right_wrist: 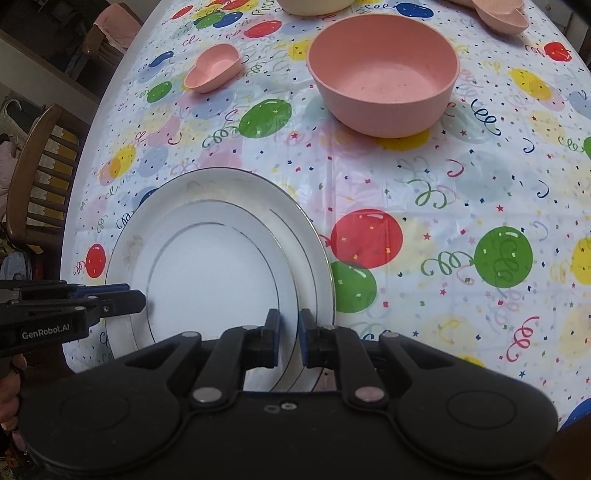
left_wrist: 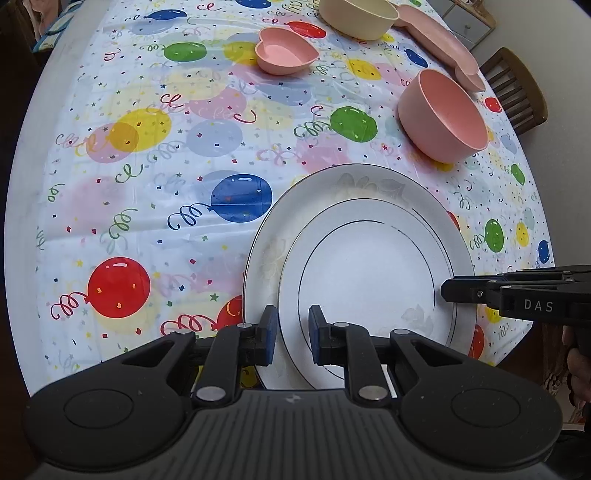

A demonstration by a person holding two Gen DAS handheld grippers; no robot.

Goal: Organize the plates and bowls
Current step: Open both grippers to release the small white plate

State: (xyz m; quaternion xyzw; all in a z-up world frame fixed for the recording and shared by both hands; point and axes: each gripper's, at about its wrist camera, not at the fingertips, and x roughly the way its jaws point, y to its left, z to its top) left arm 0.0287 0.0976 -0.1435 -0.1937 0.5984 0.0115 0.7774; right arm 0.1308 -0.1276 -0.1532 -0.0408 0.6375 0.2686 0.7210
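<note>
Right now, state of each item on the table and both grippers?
small white plate: stacked on the large one, both grippers gripping its rim
large white plate: flat on the tablecloth, underneath
round pink bowl: upright, empty
heart-shaped pink bowl: upright, empty
cream bowl: upright, contents not visible
left gripper: fingers shut on small plate's rim
right gripper: fingers shut on small plate's rim

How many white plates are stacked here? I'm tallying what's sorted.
2: a small plate lies on a large plate at the table's near edge; both grippers clamp the small plate's rim. More underneath may be hidden.
</note>
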